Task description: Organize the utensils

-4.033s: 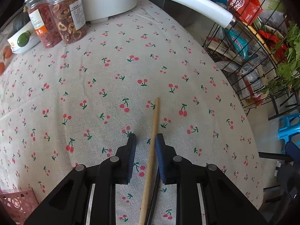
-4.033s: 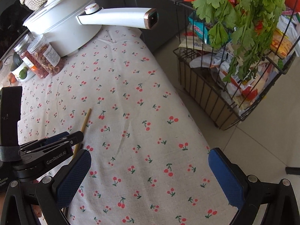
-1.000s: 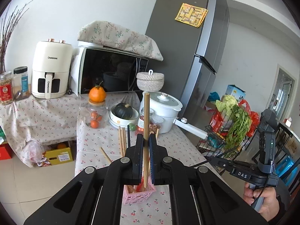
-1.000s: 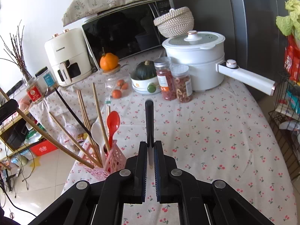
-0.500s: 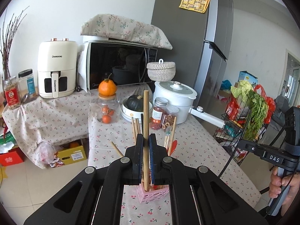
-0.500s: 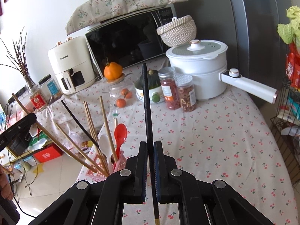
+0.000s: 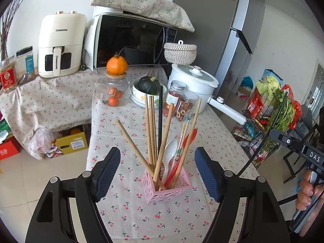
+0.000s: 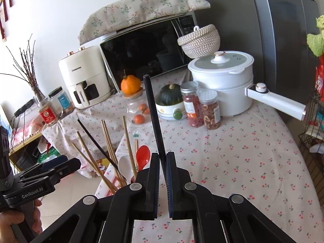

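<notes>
The desk [image 7: 212, 133] is covered by a soft cloth printed with small red cherries; its rounded right edge falls away toward a black wire rack [image 7: 261, 133] of greens and packets, and its left edge drops to pale floor tiles. The far end is crowded by a white lidded pot [image 8: 222, 85] with a long handle jutting past the right edge, two clear jars [image 8: 200, 107] and a dark squash in a bowl [image 8: 170, 101]. The broad middle and right of the cloth lie open.

Near the left edge stands a small pink latticed basket [image 7: 166, 188], square and perforated. Slim wooden chopsticks [image 7: 150, 129], a black chopstick [image 7: 160, 117], a white spoon [image 7: 169, 154] and a red spoon [image 7: 190, 139] are fanned out of it, leaning in several directions.

The left tongs [image 7: 158, 172] are opening, their ribbed blue pads spread to either side of the basket with nothing pressed between them. The right tongs [image 8: 161, 170] are clenched on a thin matte black chopstick [image 8: 151, 111], held upright beside the basket.
</notes>
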Tool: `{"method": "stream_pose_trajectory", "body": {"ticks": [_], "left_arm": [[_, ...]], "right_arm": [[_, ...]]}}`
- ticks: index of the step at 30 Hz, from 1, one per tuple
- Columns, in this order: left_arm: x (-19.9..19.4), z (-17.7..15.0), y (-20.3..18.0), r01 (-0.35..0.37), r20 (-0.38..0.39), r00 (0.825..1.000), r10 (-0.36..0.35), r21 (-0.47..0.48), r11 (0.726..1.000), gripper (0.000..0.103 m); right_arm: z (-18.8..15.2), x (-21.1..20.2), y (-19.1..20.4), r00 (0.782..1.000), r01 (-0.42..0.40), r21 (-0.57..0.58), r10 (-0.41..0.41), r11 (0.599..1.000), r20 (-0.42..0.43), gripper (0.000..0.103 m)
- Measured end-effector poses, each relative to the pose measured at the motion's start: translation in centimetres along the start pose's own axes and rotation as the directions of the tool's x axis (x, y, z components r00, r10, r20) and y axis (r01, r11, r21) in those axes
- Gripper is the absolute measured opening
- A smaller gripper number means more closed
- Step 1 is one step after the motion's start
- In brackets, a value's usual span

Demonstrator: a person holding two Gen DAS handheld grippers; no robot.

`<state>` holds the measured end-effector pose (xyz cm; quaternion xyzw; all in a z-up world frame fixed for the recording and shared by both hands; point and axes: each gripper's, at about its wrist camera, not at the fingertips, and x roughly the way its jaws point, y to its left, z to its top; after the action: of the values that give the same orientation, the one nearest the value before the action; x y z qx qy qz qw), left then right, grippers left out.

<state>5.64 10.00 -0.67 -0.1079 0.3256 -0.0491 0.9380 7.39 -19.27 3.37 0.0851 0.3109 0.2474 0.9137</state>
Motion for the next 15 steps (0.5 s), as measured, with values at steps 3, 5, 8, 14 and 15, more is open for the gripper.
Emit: {"method": "stream_pose_trajectory", "body": {"ticks": [3,5,8,14,15], "left_arm": [[0.1,-0.8,0.7,-0.012,-0.032,0.999,0.011,-0.011,1.0,0.079],[0.1,-1.5,1.1,-0.025,-0.049,0.998,0.025,-0.006,1.0,0.08],[0.1,-2.8,1.3,-0.031,-0.081,0.996,0.032,0.013,0.999,0.08],[0.4,-4.9,2.3,-0.019,-0.153,0.988,0.02,0.008,1.0,0.08],[0.6,-5.2,2.6,-0.018,-0.17,0.985,0.018,0.005,1.0,0.08]], "right_arm": [[0.2,-0.1,0.6,1.0,-0.011,-0.005,0.011,1.0,0.0,0.002],[0.3,-0.3,0.9,1.0,-0.023,-0.008,0.023,1.0,0.008,0.002],[0.7,-0.4,1.5,0.999,-0.042,-0.011,0.042,0.999,0.02,0.002],[0.4,3.4,0.4,0.994,-0.032,0.029,0.035,0.999,-0.104,0.011],[0.0,4.8,-0.3,0.989,-0.023,0.053,0.031,0.998,-0.148,0.015]]}}
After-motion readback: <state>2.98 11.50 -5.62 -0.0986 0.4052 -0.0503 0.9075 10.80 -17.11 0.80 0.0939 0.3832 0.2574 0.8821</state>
